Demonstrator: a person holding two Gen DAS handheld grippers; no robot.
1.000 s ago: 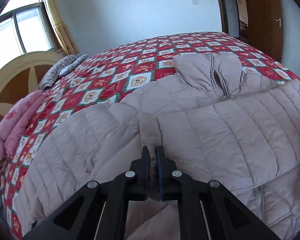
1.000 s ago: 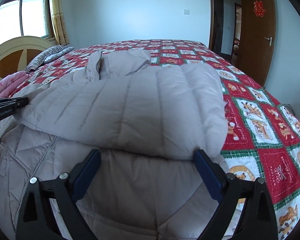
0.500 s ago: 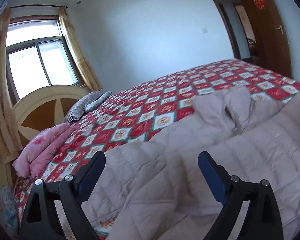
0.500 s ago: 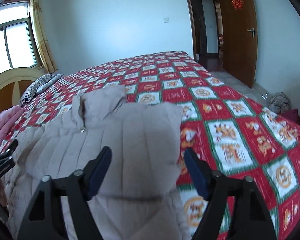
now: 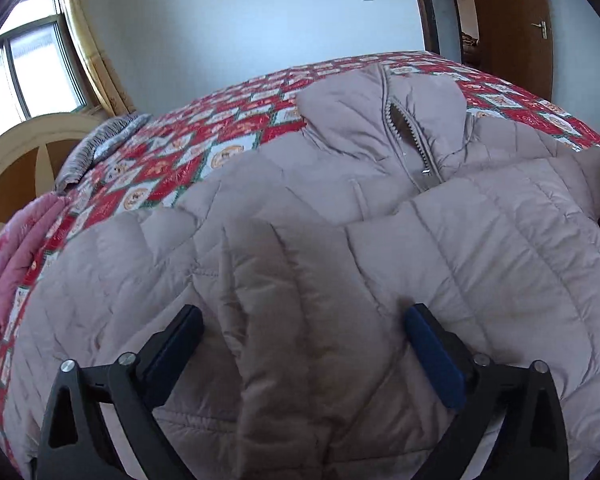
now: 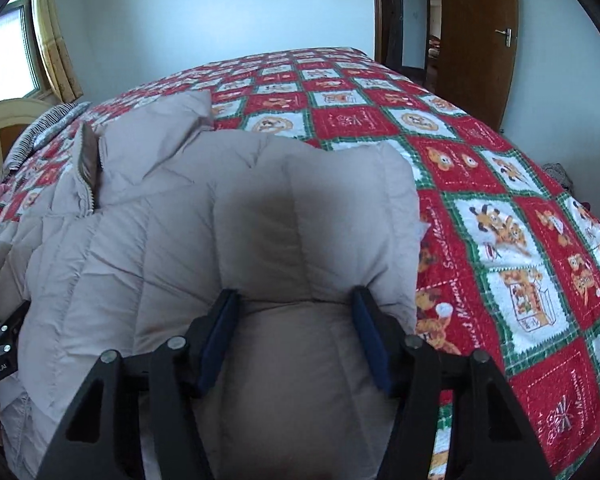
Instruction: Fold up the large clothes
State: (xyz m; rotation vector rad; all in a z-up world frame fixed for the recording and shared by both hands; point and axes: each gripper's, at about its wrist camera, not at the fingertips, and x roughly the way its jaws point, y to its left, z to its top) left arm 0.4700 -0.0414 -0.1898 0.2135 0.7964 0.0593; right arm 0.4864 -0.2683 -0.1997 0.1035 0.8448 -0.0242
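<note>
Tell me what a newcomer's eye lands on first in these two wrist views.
A big beige puffer jacket sprawls across the near part of the bed, collar and half-open zipper toward the far side. Under it lies a loud red, green and white cartoon-print bedspread, bare to the jacket's right. Close to the lens, the left gripper hangs wide open over the jacket, while the right gripper, jaws narrowing, straddles a folded sleeve edge.

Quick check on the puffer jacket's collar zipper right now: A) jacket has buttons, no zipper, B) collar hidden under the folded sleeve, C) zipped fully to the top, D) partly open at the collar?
D: in the left wrist view the zipper gapes open near the top of the collar, showing dark lining between the teeth, with the pull sitting lower down on the puffer jacket.
</note>
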